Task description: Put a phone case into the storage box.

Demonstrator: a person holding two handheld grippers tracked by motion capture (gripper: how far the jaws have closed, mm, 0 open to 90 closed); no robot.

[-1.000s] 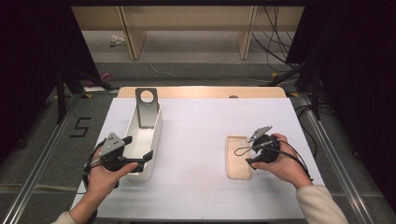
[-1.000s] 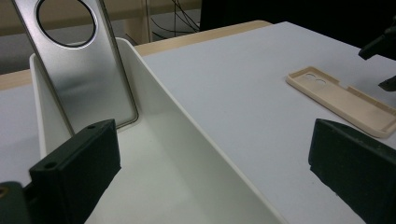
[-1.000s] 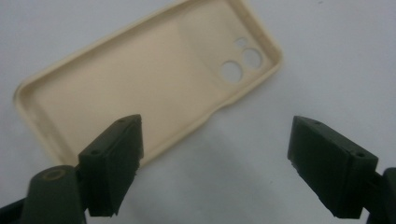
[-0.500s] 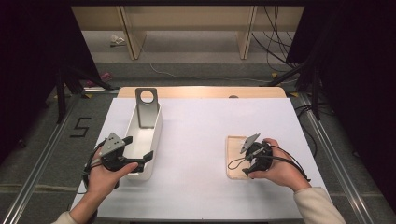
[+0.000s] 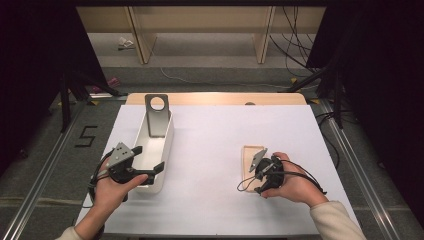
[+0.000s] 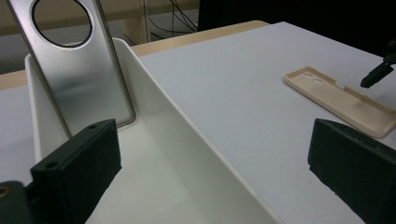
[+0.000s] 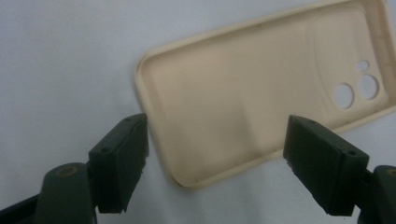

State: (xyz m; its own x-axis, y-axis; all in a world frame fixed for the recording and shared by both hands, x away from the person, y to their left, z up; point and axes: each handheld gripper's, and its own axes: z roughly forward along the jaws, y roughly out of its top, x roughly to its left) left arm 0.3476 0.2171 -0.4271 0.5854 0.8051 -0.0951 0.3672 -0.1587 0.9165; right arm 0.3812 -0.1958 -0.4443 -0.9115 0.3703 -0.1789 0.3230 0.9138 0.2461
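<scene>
On the right half of the white worktop (image 5: 215,150), a beige phone case (image 7: 252,98) lies flat with its open side up, camera cutouts at its far end. The right gripper (image 7: 215,168) hovers low over the case's near end, jaws spread wide with one on either side of that end and neither touching it. At the left, the left gripper (image 6: 210,177) is held at the near end of a long white bin (image 5: 155,150), jaws also spread and holding nothing, one jaw over the bin's inside and the other out over the worktop. A grey metal stand (image 6: 79,60) with a round hole leans upright at the bin's far end.

The likely next step is a pinch across the case's width. The risk is that the case is thin and flexible: closing on its low rims could bow it so that it pops out, or the jaws could ride over the rims and slide off. Coming down tilted might push the case along the smooth worktop instead of catching it. If carried to the bin, it could knock the stand.
</scene>
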